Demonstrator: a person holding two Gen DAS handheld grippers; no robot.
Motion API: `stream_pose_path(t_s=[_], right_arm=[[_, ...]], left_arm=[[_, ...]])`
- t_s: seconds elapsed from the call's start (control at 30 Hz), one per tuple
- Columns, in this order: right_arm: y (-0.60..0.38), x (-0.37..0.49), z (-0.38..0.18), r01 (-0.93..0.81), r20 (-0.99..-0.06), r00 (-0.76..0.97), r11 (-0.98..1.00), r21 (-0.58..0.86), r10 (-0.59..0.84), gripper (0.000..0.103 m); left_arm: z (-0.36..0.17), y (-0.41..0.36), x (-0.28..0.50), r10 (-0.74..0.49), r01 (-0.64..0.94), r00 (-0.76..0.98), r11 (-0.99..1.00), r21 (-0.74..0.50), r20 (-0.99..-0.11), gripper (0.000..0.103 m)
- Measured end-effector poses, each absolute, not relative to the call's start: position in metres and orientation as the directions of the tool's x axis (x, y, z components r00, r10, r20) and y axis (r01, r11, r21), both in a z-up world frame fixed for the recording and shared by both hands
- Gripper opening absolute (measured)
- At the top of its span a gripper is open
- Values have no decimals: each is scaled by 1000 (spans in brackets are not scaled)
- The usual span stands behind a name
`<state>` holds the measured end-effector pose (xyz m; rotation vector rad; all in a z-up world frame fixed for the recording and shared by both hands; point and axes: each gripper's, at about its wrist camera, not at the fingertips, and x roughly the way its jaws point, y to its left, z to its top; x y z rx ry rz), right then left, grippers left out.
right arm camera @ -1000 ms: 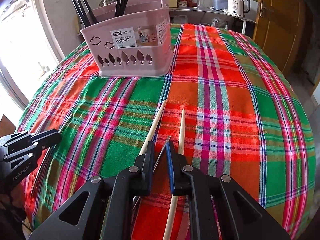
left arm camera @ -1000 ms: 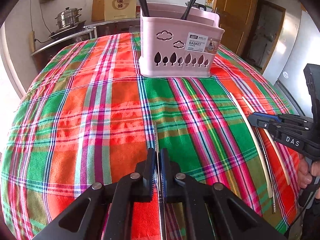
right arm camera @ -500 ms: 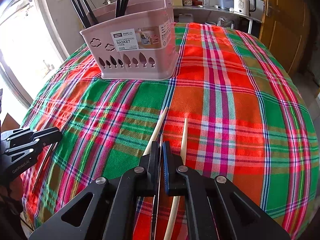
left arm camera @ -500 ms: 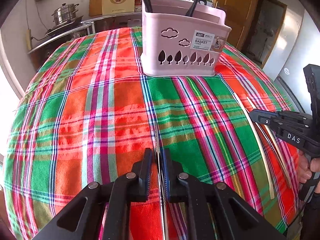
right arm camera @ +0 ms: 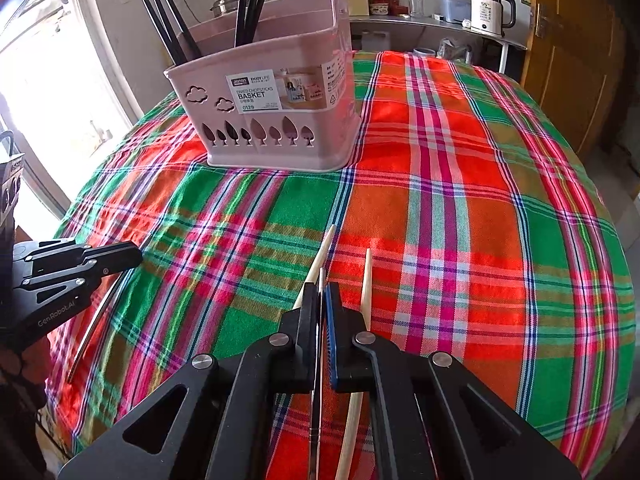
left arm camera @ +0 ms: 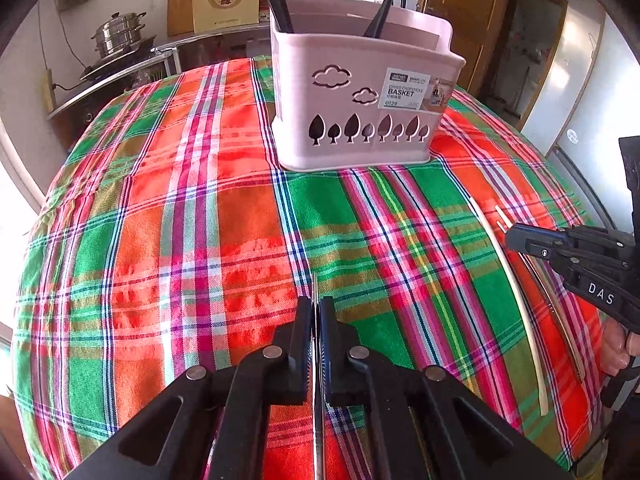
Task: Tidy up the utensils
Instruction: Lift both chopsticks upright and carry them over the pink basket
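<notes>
Both hand-held grippers nearer the pink basket (left arm camera: 360, 92), each clamped on a metal chopstick (right arm camera: 320, 292).

My right claw (left arm camera: 516, 238) reads "DAS", my left claw (right arm camera: 134, 252) "GenRobot.AI", and the pink basket's (right arm camera: 280, 148) label "BASKET 0129".

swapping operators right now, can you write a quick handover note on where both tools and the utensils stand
Left tool: shut on a thin metal chopstick, low over the plaid cloth.
Right tool: shut on a second metal chopstick, also near the cloth.
Pink basket: upright at the far side, with black chopsticks already standing in it.
Left to do: carry both held chopsticks to the basket, then collect the two pale wooden chopsticks lying beside the right tool.
</notes>
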<state>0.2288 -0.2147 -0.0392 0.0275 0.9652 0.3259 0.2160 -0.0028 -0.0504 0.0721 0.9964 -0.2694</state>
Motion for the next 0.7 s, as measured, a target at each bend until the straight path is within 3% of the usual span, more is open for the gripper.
stream_pose_path(t_s=[0.47,0.7], right_arm=[[-228,210,55,-294,-652,685,943,159,324,4],[-230,204,82,-302,-598,731,942,145,327,4]], left_arm=[[64,3,193,-275,299,688,951,-84,-672,4],[96,2,187,-291,311,722,947,-83,-628,4]])
